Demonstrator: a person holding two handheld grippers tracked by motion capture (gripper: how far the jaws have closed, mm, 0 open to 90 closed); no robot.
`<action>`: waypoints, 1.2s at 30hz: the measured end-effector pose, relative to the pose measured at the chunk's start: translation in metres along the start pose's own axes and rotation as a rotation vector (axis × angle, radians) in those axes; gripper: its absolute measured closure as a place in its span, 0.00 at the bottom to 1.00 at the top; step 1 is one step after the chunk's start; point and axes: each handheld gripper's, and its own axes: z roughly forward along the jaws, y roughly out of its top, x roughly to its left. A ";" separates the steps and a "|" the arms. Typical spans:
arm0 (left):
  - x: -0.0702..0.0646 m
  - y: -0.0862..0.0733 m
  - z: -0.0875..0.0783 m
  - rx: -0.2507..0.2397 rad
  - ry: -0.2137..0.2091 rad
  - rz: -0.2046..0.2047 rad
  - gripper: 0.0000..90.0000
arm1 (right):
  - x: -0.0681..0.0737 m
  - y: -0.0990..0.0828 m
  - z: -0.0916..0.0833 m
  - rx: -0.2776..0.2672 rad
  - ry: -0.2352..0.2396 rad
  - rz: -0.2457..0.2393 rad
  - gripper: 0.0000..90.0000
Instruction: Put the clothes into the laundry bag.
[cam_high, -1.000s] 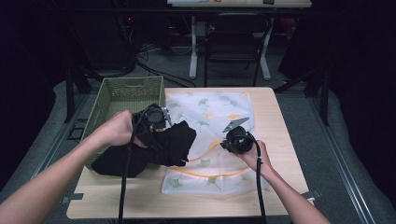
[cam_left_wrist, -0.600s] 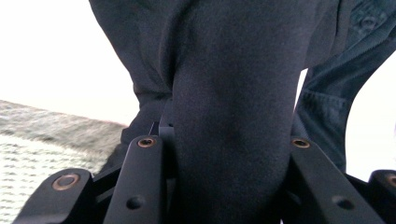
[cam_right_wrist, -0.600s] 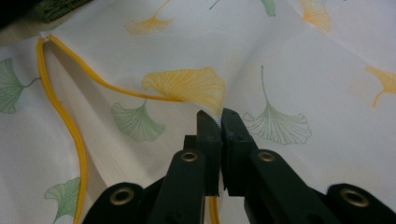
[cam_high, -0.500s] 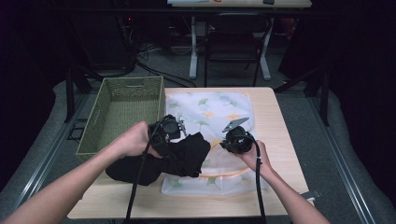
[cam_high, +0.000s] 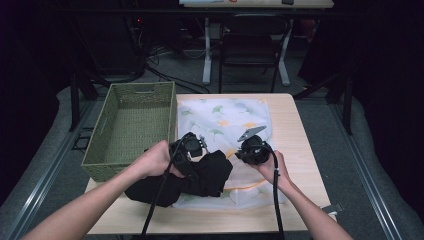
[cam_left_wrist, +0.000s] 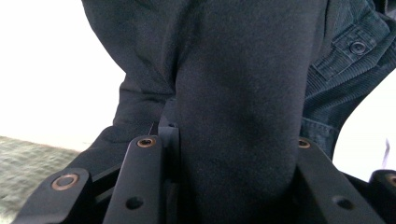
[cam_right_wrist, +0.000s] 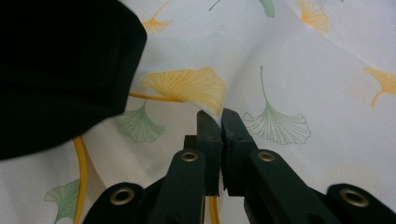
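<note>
Black garment (cam_high: 200, 177) clamped in left hand-held gripper (cam_high: 192, 155).
Right hand-held gripper (cam_right_wrist: 220, 122) pinches leaf-print cloth (cam_high: 225, 117); thin fold could slip free.

There are no words, numbers, labels or signs to read anywhere here. The white cloth (cam_high: 225, 117) is only showing leaf pictures in yellow and green, and nothing is written on it.
</note>
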 end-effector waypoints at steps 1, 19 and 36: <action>0.000 0.000 0.002 -0.003 0.002 -0.005 0.72 | 0.000 0.000 0.000 0.000 0.000 0.000 0.97; -0.001 0.005 0.061 0.027 -0.103 0.014 0.72 | 0.003 0.000 0.005 0.010 -0.004 0.008 0.97; 0.004 0.008 0.077 0.014 -0.067 0.004 0.72 | 0.004 0.006 -0.004 -0.040 0.005 0.062 0.97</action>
